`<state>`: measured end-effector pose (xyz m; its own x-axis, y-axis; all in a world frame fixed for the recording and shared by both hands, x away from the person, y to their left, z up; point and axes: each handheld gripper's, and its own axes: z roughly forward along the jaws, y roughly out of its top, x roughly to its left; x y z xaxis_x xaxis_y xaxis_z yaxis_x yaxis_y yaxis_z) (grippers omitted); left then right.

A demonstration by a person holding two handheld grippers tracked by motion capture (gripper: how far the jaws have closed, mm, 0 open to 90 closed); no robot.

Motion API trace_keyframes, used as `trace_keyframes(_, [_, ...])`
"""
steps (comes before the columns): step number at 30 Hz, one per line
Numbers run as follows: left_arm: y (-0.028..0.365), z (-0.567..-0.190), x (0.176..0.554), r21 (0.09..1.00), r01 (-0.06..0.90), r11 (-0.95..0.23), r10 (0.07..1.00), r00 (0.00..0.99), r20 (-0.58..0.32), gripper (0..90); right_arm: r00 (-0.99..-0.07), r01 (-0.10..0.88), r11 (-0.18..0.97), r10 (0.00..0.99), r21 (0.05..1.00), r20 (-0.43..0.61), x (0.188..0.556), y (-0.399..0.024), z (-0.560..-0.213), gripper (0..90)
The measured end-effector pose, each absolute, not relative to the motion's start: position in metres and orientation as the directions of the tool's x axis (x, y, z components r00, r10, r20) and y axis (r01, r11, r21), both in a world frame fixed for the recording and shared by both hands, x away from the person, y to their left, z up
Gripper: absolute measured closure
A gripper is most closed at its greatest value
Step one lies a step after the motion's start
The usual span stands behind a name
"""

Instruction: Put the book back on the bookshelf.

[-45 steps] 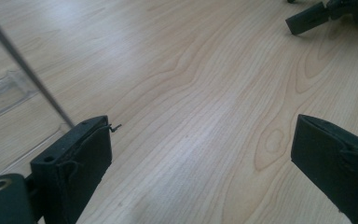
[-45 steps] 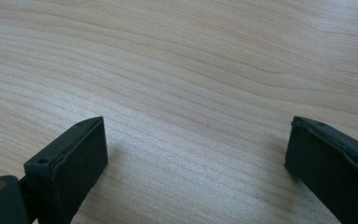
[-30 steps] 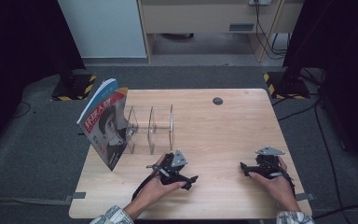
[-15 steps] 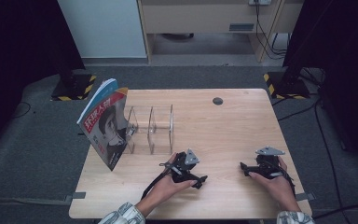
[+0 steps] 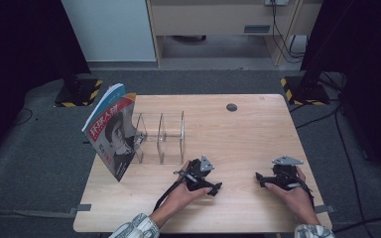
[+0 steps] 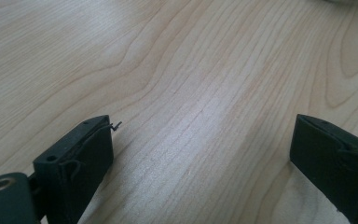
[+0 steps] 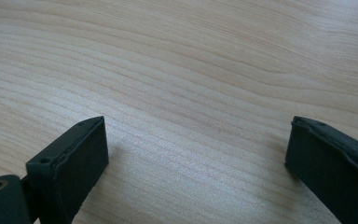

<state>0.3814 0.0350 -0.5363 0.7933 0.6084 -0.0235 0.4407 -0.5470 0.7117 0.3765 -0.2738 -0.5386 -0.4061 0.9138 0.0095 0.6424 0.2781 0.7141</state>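
Currently, left gripper (image 5: 217, 187): held low over the table (image 5: 248, 134); jaws are set wide apart with bare wood between them.
Right gripper (image 5: 259, 177): held at the near right of the table; jaws are likewise spread, nothing clamped.
Clear rack (image 5: 161, 136): placed beyond the left gripper, near it, upright.
Magazine (image 5: 111, 134): leaned tilted against the rack's left end, cover facing forward.
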Motion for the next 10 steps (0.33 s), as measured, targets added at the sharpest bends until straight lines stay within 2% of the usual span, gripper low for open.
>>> trace_keyframes(10, [0.0344, -0.5370, 0.3825, 0.701, 0.446, -0.556, 0.623, 0.782, -0.004, 2.2, -0.407, 0.640, 0.281, 0.913, 0.715, 0.006, 0.3766, -0.2739, -0.5387, 6.0])
